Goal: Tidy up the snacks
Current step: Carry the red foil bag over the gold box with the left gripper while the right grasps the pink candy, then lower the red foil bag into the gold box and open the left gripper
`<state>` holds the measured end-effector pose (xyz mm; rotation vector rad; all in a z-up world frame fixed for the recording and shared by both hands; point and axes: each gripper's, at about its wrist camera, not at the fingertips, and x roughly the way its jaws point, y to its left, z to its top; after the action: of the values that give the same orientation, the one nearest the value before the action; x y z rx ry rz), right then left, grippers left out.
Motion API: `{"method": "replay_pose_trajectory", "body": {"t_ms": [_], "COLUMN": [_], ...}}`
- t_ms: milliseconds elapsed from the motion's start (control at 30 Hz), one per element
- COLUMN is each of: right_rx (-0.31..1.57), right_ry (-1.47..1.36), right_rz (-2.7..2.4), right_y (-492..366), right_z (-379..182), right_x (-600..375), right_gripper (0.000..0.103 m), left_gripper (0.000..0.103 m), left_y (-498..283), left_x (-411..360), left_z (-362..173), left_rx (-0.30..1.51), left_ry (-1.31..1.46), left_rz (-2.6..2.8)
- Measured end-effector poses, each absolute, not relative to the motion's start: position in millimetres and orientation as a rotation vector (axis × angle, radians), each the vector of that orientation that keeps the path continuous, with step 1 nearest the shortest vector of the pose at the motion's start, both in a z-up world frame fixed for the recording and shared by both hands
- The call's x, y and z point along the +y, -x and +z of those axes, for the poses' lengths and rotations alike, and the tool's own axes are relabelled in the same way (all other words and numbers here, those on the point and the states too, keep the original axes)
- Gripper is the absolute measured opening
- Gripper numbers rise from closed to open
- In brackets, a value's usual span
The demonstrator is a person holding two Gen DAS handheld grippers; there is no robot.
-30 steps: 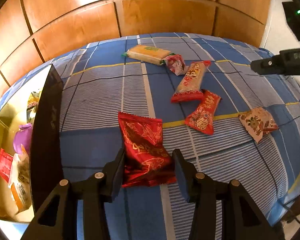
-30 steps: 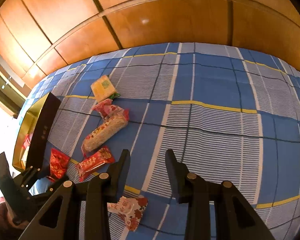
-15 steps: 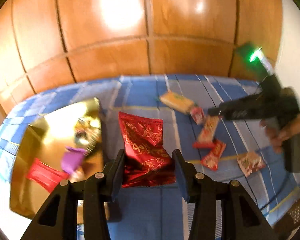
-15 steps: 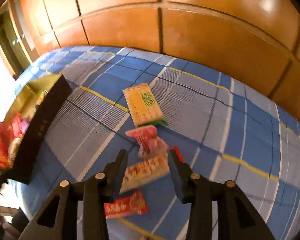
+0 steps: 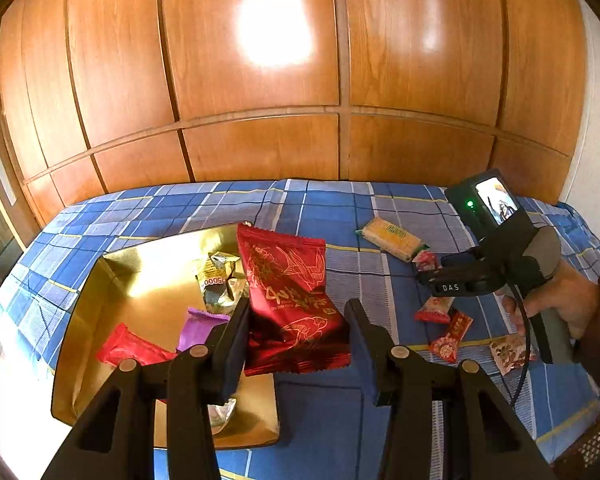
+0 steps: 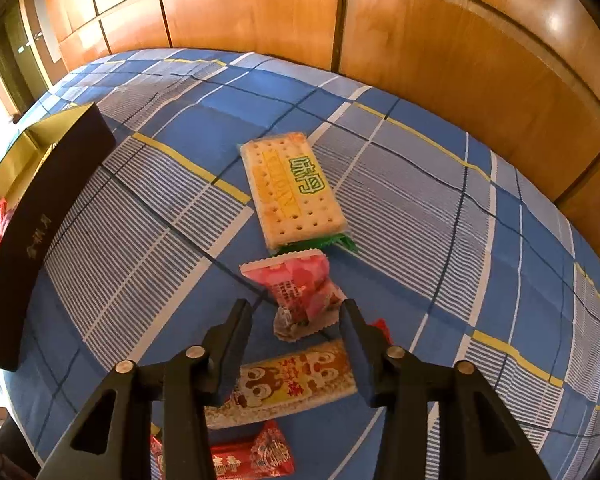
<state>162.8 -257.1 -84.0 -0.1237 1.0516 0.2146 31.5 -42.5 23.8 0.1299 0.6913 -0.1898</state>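
My left gripper is shut on a dark red snack packet and holds it in the air over the right edge of the gold box. The box holds a red packet, a purple packet and a silver-green packet. My right gripper is open, low over the bed, its fingers on either side of a pink candy packet. A cracker pack lies beyond it. A squirrel-print rice bar and a red candy lie under it.
The blue plaid bedspread carries everything. The box's dark outer wall stands at the left in the right wrist view. A wooden panelled wall runs behind. More small packets lie under the right hand in the left wrist view.
My left gripper has lifted the dark red packet off the bed and carried it left over the gold box. My right gripper has moved forward and down to the pink candy packet.
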Motion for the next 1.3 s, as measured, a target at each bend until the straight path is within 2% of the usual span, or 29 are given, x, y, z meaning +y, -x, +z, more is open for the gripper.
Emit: {"method": "replay_pose_trajectory", "body": {"t_ms": [167, 267, 767, 1300], "right_rx": [1.063, 1.063, 1.076, 1.039], "right_ry": [0.139, 0.133, 0.066, 0.136], "right_rz": [0.210, 0.213, 0.197, 0.143], "right_y": [-163.1, -162.3, -165.5, -157.2], "right_z": [-89.5, -89.9, -93.7, -94.5], "right_x": [-254.0, -254.1, -259.9, -250.3], "right_gripper": [0.025, 0.021, 0.022, 0.021], "left_gripper": [0.047, 0.047, 0.047, 0.047], "left_y": [-30.3, -30.7, -27.7, -23.6], "left_x": [-39.2, -38.2, -34.4, -22.9], "left_z": [26.1, 26.1, 26.7, 29.2], "left_rx": [0.688, 0.687, 0.683, 0.674], "left_ry": [-0.125, -0.123, -0.116, -0.102], "left_rz": [-0.183, -0.181, -0.183, -0.160]}}
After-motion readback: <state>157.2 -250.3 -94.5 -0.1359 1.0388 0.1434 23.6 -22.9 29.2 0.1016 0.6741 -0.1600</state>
